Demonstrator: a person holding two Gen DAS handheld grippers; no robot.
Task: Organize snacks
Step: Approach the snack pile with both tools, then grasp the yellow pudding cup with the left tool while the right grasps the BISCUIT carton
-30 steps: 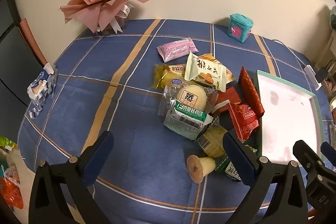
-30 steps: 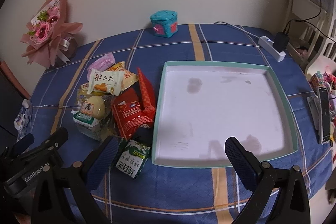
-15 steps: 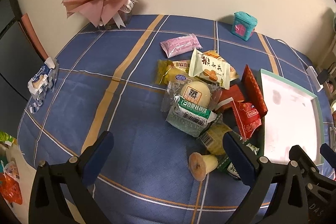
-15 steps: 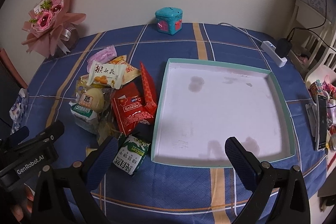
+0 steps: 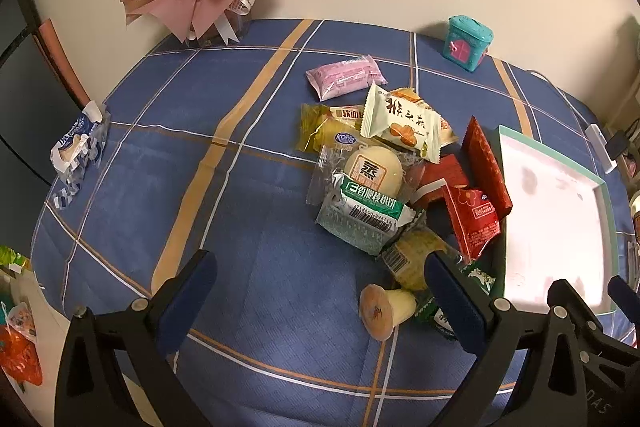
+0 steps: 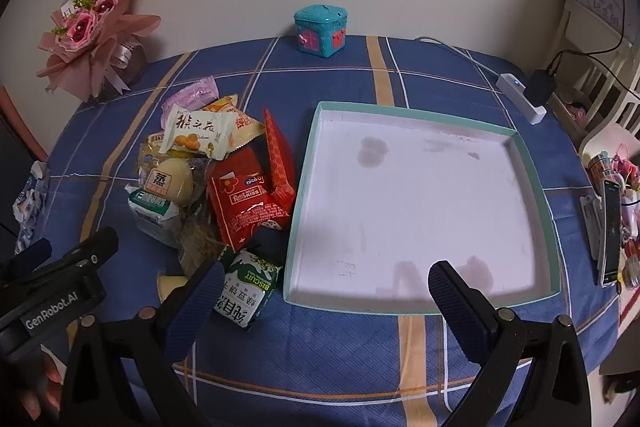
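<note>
Blue-padded fingers on both grippers stand wide and empty, as before; since a second ago the snacks (image 5: 384, 179) have slid lower in each view, so both grippers have edged forward over the counter (image 5: 192, 155). The left gripper (image 5: 320, 301) has the jelly cup (image 5: 386, 309) between its fingers near the right one; the right gripper (image 6: 324, 303) frames the near rim of the tray (image 6: 416, 305), the biscuit pack (image 6: 244, 287) just beside its left finger.
</note>
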